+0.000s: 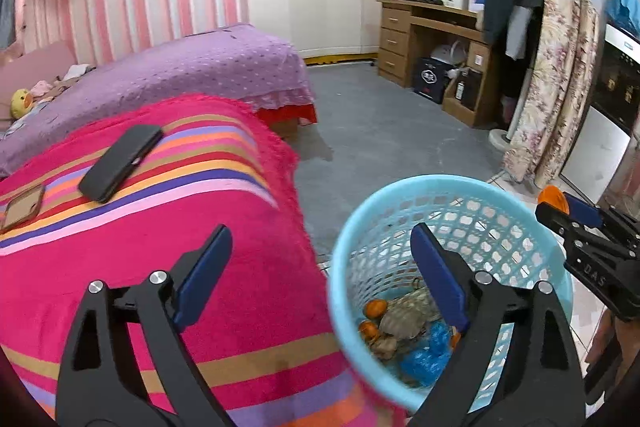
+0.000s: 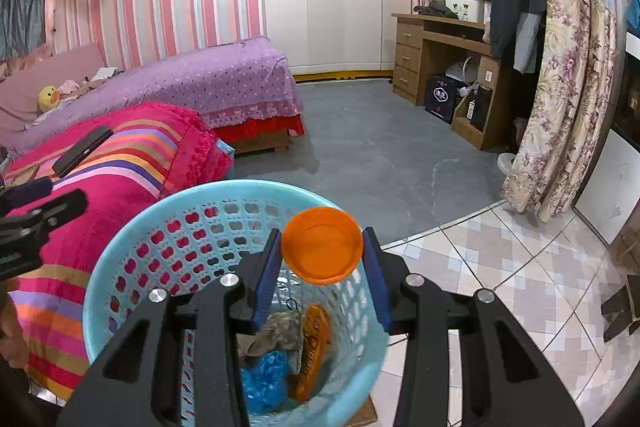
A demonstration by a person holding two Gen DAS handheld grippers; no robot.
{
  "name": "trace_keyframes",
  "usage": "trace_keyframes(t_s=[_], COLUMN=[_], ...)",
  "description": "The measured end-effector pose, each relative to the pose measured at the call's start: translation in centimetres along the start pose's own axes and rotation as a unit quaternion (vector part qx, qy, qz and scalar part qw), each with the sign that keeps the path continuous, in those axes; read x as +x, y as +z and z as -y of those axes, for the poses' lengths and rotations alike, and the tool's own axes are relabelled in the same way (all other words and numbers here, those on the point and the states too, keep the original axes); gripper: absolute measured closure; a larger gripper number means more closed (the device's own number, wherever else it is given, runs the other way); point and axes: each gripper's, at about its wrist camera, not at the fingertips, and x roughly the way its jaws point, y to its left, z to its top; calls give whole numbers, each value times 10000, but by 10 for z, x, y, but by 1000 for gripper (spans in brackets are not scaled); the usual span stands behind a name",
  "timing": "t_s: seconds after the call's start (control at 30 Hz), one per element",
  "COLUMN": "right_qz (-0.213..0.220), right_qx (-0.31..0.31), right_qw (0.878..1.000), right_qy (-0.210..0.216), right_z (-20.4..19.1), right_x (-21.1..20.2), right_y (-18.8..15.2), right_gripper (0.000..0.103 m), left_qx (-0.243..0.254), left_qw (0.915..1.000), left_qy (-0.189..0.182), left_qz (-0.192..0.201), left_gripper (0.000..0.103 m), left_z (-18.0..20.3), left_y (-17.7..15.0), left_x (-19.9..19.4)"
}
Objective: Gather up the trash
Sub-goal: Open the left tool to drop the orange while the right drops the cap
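Observation:
A light blue plastic basket (image 1: 440,183) (image 2: 160,211) stands on the floor beside the striped pink blanket. Inside lie orange peels (image 1: 374,309), crumpled paper (image 1: 404,319), a blue plastic bag (image 1: 424,359) (image 2: 266,379) and an orange wrapper (image 2: 314,351). My left gripper (image 1: 320,231) is open with nothing between its fingers; one finger hangs over the blanket, the other over the basket. My right gripper (image 2: 322,239) is shut on a round orange lid (image 2: 322,245) (image 1: 552,199), held above the basket's far rim.
A black phone (image 1: 120,163) and a brown-cased phone (image 1: 22,207) lie on the striped blanket (image 1: 200,267). Behind it is a purple bed (image 1: 180,67). A wooden desk (image 1: 432,43) and a floral curtain (image 1: 552,87) stand at the right, with grey floor between.

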Motion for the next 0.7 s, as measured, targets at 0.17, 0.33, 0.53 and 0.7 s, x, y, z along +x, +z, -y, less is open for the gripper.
trace_keyframes(t_s=[0.17, 0.33, 0.53, 0.7], right_qz=[37, 196, 561, 918], right_qx=[-62, -162, -249, -385], right_qw=[10000, 9997, 9981, 9947], right_qy=[0, 11, 72, 268], right_z=[-17, -40, -89, -139], right_x=[-4, -26, -75, -122], right_y=[6, 15, 26, 28], right_gripper=[28, 6, 5, 5], left_qx=[-146, -269, -220, -249], left_qw=[9998, 9992, 9982, 9963], left_qy=[74, 168, 292, 493], left_qz=[79, 233, 474, 661], left_gripper=[10, 6, 6, 6], left_z=[-28, -59, -103, -141], left_y=[-2, -6, -19, -35], left_x=[-26, -65, -122, -165])
